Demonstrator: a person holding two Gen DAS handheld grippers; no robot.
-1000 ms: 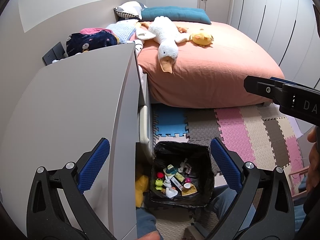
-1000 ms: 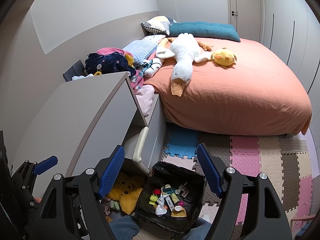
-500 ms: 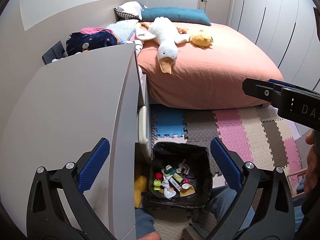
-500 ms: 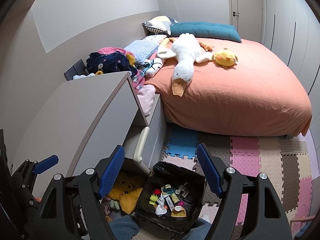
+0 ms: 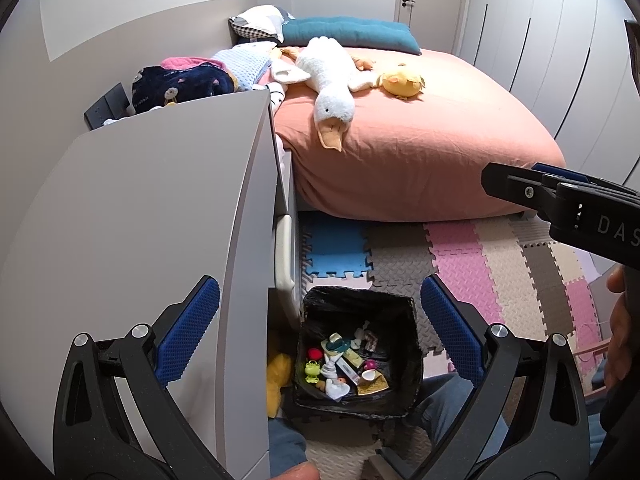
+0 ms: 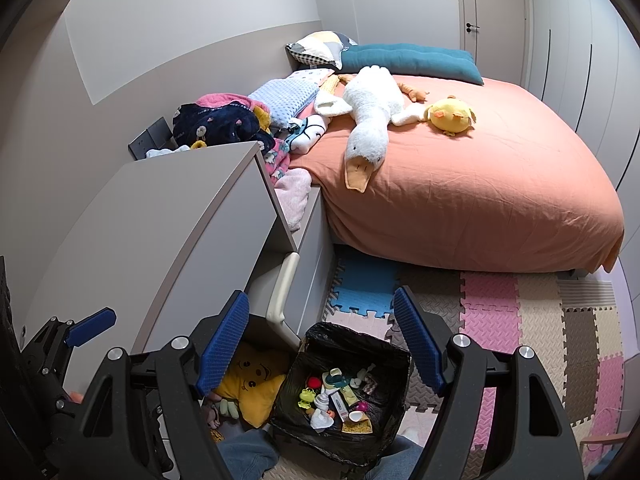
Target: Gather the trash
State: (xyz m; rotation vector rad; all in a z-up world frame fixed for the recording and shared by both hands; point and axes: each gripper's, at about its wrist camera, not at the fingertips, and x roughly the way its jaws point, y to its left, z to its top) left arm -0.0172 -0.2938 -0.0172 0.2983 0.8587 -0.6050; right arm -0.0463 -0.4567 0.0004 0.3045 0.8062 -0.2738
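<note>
Trash bin (image 6: 340, 392), black-lined, on floor mat (image 6: 492, 312) beside cabinet (image 6: 172, 240), between person's knees for easy dropping; holds small litter. Left gripper (image 5: 320, 334) and right gripper (image 6: 320, 348): both wide apart, empty, poised above bin

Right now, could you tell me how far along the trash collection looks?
Done: the black-lined bin on the floor already holds a heap of small items. In hand: nothing; the left gripper and right gripper both hover open and empty above it. Left: no loose trash shows on the desk top or foam mats, so the job looks near its end, though only part of the room is visible.
</note>
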